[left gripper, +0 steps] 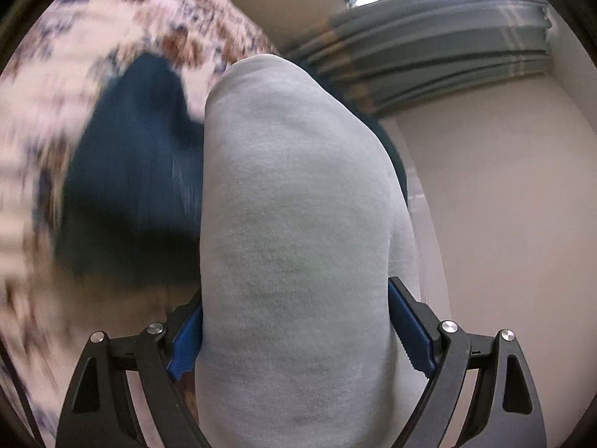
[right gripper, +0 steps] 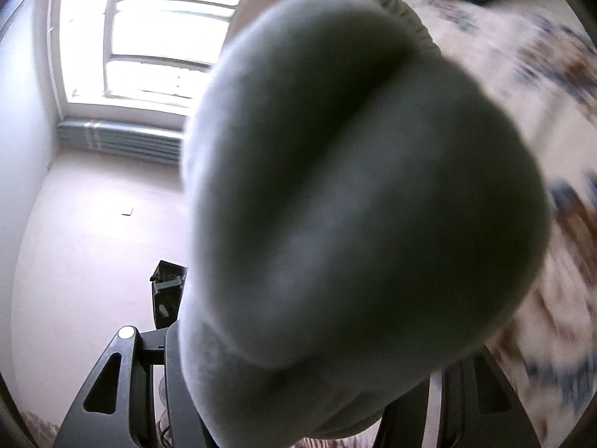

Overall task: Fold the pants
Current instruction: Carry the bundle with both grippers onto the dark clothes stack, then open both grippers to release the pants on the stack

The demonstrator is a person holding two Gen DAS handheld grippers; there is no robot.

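The light grey pants (left gripper: 298, 224) fill the middle of the left wrist view, a thick fold running up between the two blue-padded fingers (left gripper: 408, 330). My left gripper (left gripper: 294, 332) is shut on this fold. In the right wrist view the same grey pants (right gripper: 365, 194) bulge close to the lens, with an elastic waistband edge at the top. They hide the fingertips of my right gripper (right gripper: 298, 392), which holds the cloth bunched between its black arms.
A patterned floral bedspread (left gripper: 44, 119) lies at the left, and shows on the right in the right wrist view (right gripper: 541, 112). A dark blue garment (left gripper: 127, 186) lies on it. A window (right gripper: 156, 30), a grey radiator (right gripper: 119, 142) and pale walls stand behind.
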